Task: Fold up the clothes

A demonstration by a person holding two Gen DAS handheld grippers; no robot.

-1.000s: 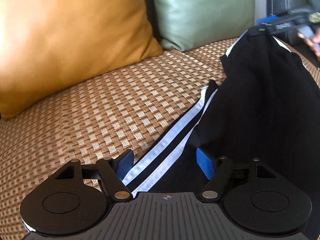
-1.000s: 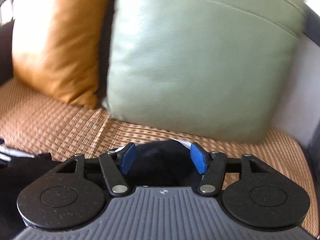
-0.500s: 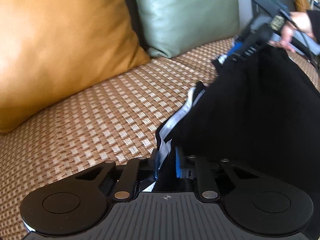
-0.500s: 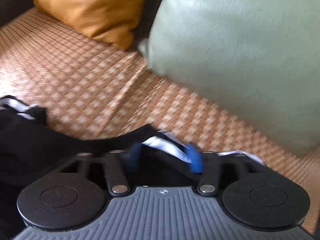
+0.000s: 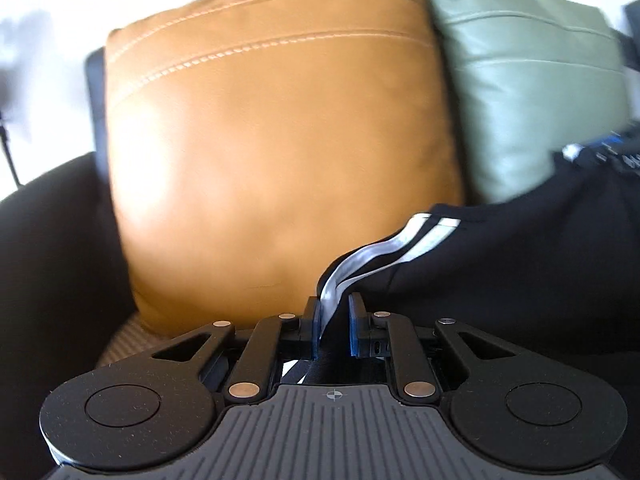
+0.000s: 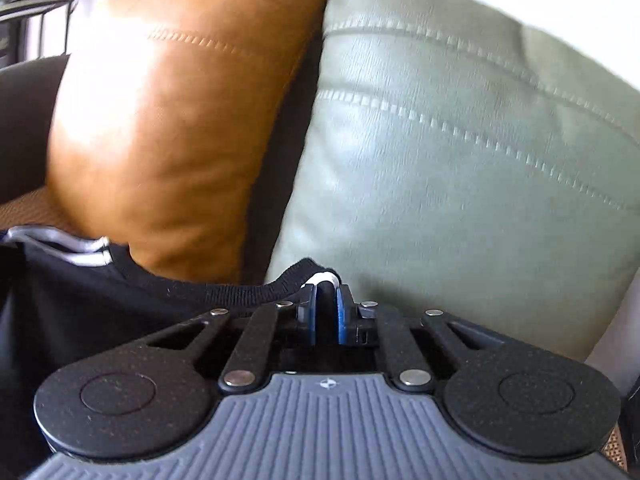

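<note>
A black garment with white side stripes (image 5: 500, 256) is held up off the sofa seat between both grippers. My left gripper (image 5: 334, 328) is shut on its striped edge, blue pads pinching the white band. My right gripper (image 6: 326, 312) is shut on another edge of the garment (image 6: 120, 300), where a black hem and a bit of white trim stick out above the pads. The cloth stretches left from the right gripper. The right gripper also shows in the left wrist view (image 5: 612, 152) at the far right, blurred.
A tan leather cushion (image 5: 272, 140) and a pale green cushion (image 5: 532, 92) lean against the sofa back right ahead. A black sofa arm (image 5: 52, 260) is on the left. A strip of woven seat (image 5: 128, 336) shows below the tan cushion.
Both grippers closed on the garment and lifted it off the woven seat. Both cameras have tilted up, so the cushions now fill the views and the seat has dropped out of sight.
</note>
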